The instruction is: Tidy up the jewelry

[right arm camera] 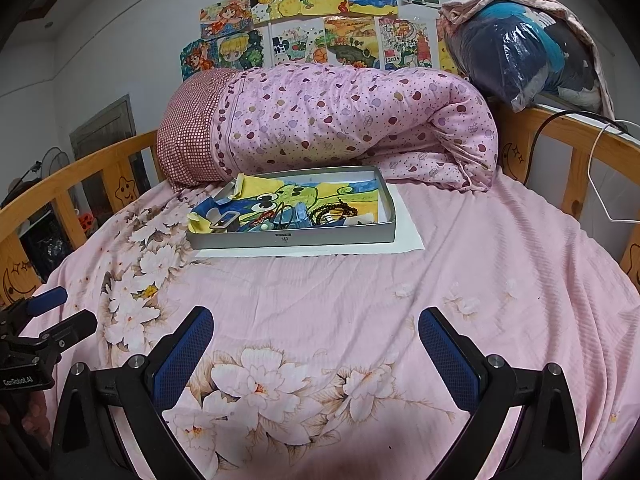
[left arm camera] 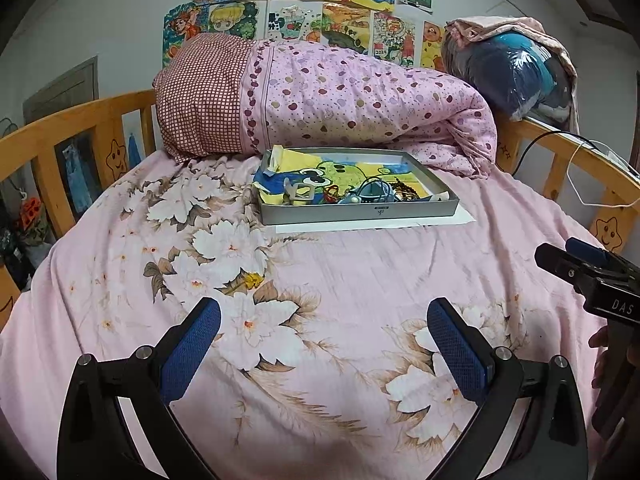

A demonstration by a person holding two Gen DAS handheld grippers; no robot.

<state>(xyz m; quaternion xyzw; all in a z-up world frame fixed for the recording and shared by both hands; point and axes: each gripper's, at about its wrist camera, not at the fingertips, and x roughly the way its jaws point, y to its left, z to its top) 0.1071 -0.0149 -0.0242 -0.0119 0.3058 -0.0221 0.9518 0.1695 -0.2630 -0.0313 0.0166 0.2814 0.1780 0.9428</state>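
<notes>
**Both grippers held wide apart over the bed, jewelry tray beyond**

Nearest the cameras, the left gripper [left arm camera: 324, 316] and the right gripper [right arm camera: 316, 326] are held spread wide, with nothing between their blue pads; only the pink floral bedsheet [right arm camera: 360, 284] is seen below them. Farther up the bed, a shallow grey metal tray [left arm camera: 360, 210] is set on a white sheet of paper [right arm camera: 408, 236]. The tray is lined with a child's drawing of a green cartoon figure on yellow and blue. The jewelry [right arm camera: 296, 216] is heaped along the tray's near edge: a dark beaded bracelet [right arm camera: 334, 210], a silvery buckle-like piece [right arm camera: 225, 221] and tangled blue and red items that cannot be told apart. Behind the tray, a rolled pink spotted quilt [left arm camera: 360, 96] is laid against the wooden headboard, below drawings taped to the wall.
</notes>
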